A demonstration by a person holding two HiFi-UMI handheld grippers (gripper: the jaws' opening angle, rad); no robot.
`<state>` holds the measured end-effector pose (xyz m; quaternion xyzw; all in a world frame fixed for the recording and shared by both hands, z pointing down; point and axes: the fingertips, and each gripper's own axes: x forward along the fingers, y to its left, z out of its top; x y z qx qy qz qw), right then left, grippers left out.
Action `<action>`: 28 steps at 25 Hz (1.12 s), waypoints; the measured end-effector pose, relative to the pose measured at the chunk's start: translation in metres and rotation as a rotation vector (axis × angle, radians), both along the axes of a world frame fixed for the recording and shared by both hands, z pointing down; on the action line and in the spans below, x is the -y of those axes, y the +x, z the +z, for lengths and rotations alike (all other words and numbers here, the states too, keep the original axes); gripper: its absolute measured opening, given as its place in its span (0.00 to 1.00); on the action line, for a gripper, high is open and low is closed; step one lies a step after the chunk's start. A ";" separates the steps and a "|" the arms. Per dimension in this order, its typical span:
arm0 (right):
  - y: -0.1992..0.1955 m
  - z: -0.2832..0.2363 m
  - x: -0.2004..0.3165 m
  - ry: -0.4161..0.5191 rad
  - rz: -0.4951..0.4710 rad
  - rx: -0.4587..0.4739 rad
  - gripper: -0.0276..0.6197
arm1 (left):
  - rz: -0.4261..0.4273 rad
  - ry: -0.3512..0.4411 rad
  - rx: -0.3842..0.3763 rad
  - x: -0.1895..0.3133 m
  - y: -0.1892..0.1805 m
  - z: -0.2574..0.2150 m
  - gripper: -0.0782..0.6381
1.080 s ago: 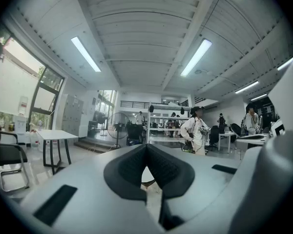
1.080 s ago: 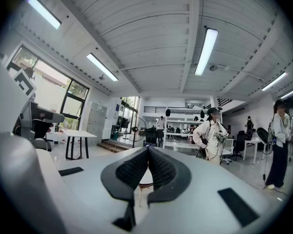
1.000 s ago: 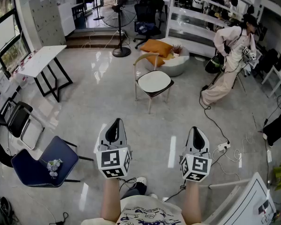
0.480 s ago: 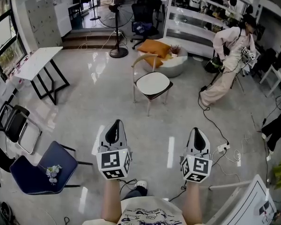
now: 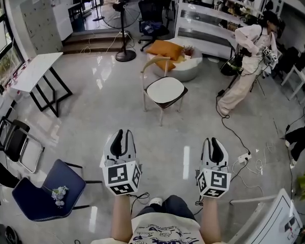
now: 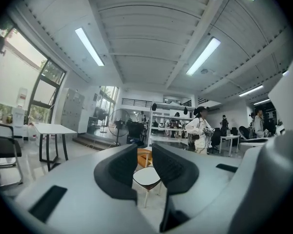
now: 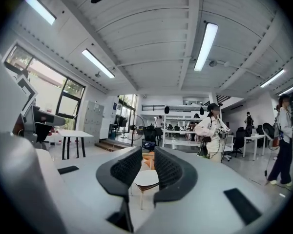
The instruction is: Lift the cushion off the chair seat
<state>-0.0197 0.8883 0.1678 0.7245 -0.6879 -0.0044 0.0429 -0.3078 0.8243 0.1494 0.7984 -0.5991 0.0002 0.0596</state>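
Observation:
A white cushion (image 5: 165, 89) lies on the seat of a wooden-framed chair (image 5: 153, 65) standing on the floor well ahead of me. My left gripper (image 5: 123, 135) and right gripper (image 5: 214, 143) are held level side by side, pointing at the chair and far short of it. Both sets of jaws are opening, with a narrow gap and nothing between them. In the left gripper view the cushion (image 6: 146, 177) shows through the gap of the left gripper (image 6: 144, 156). In the right gripper view the cushion (image 7: 146, 179) sits below the right gripper (image 7: 147, 163).
An orange pillow (image 5: 165, 49) rests on a white beanbag behind the chair. A fan (image 5: 122, 14) stands at the back. A white table (image 5: 34, 71), a black folding chair (image 5: 14, 142) and a blue chair (image 5: 47, 189) are on the left. A person (image 5: 246, 55) and floor cables (image 5: 243, 158) are on the right.
Both grippers' jaws, shut in the earlier frames, now stand slightly apart. I have walked a little forward, and the blue chair has slid lower in the view.

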 end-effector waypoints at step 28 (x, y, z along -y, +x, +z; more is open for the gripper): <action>0.139 0.015 0.348 -0.024 -0.158 0.042 0.37 | -0.053 0.008 0.048 0.316 0.145 0.005 0.45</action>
